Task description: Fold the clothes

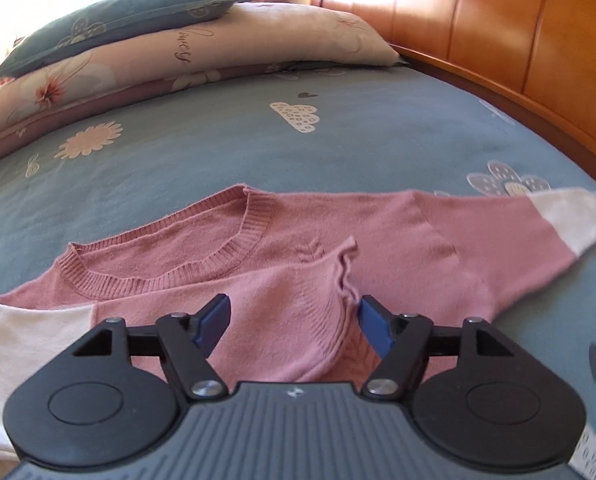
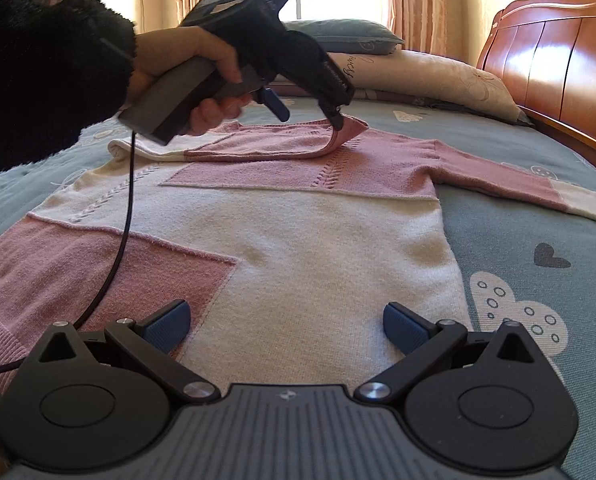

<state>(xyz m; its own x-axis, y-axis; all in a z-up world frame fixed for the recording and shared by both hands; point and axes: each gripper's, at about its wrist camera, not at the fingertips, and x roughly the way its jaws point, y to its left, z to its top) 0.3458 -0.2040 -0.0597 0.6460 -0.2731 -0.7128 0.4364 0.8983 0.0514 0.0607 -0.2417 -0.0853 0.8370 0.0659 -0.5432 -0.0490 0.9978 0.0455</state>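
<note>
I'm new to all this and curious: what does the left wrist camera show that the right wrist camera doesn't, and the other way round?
Only the left wrist view shows the sweater's ribbed neckline and the left gripper from behind, jaws apart around the folded-over sleeve cuff. Only the right wrist view shows the hand holding that gripper, its black cable, the sweater's cream lower body and the open right gripper. Both show the pink sweater, pillows, headboard and blue bedsheet.
</note>
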